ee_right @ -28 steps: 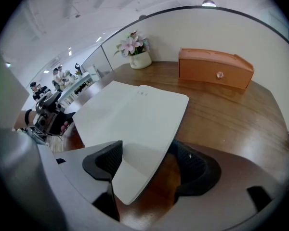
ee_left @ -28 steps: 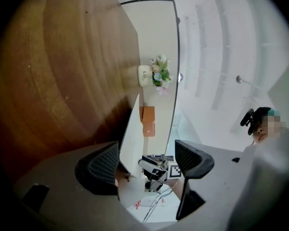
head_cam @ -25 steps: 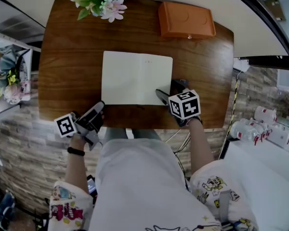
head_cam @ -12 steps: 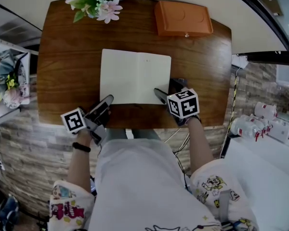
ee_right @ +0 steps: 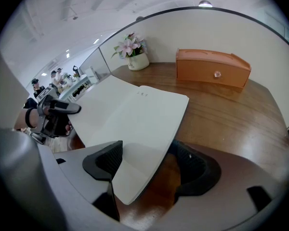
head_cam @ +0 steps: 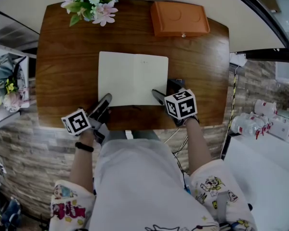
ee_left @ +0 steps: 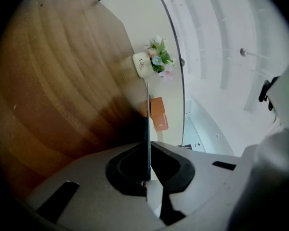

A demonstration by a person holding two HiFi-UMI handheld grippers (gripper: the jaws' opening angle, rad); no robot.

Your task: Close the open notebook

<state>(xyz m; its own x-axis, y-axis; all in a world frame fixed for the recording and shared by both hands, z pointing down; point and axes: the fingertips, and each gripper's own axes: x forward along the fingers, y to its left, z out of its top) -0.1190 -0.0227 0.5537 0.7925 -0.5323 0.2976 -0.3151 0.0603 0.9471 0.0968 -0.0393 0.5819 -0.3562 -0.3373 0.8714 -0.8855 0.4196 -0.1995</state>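
The open notebook [head_cam: 132, 78] lies flat with blank cream pages on the brown table [head_cam: 62, 71]. My left gripper [head_cam: 106, 100] is at its near left corner. In the left gripper view the jaws [ee_left: 148, 177] are shut on the thin notebook edge [ee_left: 148, 129], seen edge-on. My right gripper [head_cam: 166, 89] stands at the near right corner. In the right gripper view it [ee_right: 147, 153] is open, with the notebook corner [ee_right: 130, 114] lying between the jaws and bare wood showing beside the right pad.
An orange box [head_cam: 179, 19] sits at the far right of the table and a pot of flowers [head_cam: 89, 1] at the far left. The person's lap is against the near table edge. A shelf with flowers [head_cam: 7, 85] stands to the left.
My left gripper has moved in from below the table edge to the notebook's near left corner and its jaws have closed. The right gripper has stayed put.
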